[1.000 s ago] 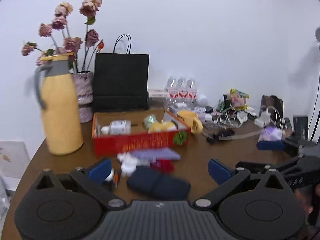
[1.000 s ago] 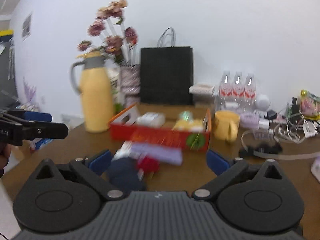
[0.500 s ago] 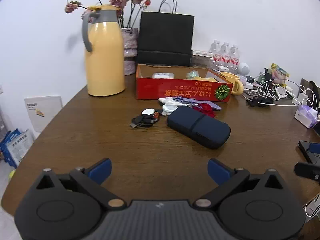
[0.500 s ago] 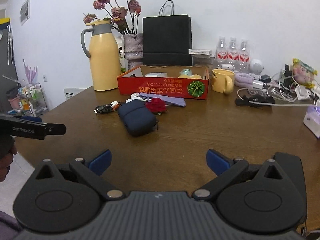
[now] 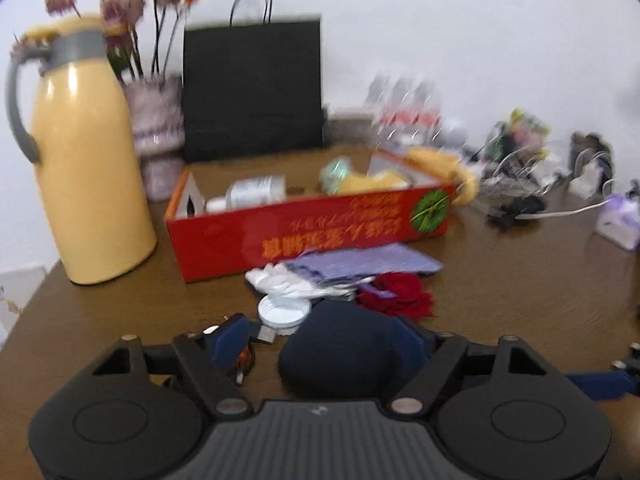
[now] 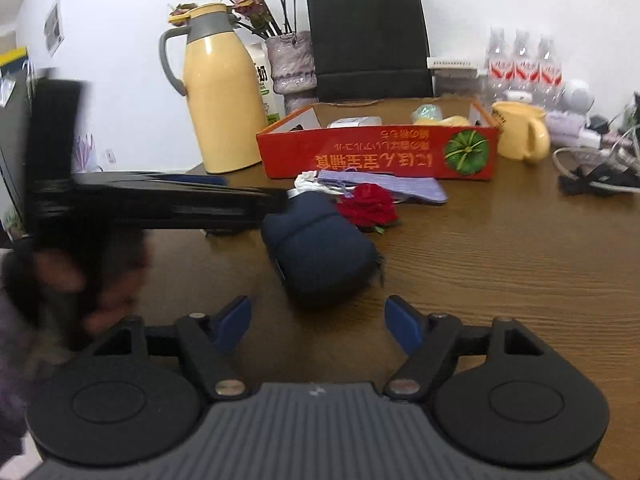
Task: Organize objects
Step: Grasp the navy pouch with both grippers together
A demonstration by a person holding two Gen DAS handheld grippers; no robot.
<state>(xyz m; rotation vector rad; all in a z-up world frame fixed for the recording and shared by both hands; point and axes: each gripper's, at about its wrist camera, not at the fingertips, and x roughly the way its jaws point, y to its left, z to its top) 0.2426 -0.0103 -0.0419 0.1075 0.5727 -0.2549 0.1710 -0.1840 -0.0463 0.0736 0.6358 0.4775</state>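
Observation:
A navy zip pouch [image 5: 340, 348] lies on the brown table in front of a red cardboard box [image 5: 312, 232]. My left gripper [image 5: 320, 338] straddles the pouch's near end and its jaws are closing. The right pad touches the pouch, while the left pad stands clear beside a black cable bundle [image 5: 244, 356]. In the right wrist view the same pouch [image 6: 320, 248] lies just ahead of my right gripper [image 6: 319, 324]. Those jaws are closing too, with only bare table between them. My left gripper [image 6: 276, 198] reaches in from the left, held by a blurred hand [image 6: 80, 272].
A purple cloth [image 5: 360, 264], a red rose [image 5: 396, 296] and a white round lid [image 5: 284, 312] lie between pouch and box. A yellow jug [image 5: 84, 184], a vase, a black paper bag [image 5: 252, 88], a yellow mug [image 6: 520, 136], bottles and tangled cables [image 6: 600, 172] stand behind and to the right.
Both grippers have come forward and down toward the navy pouch. The left one now has the pouch between its fingers. Both pairs of jaws have narrowed.

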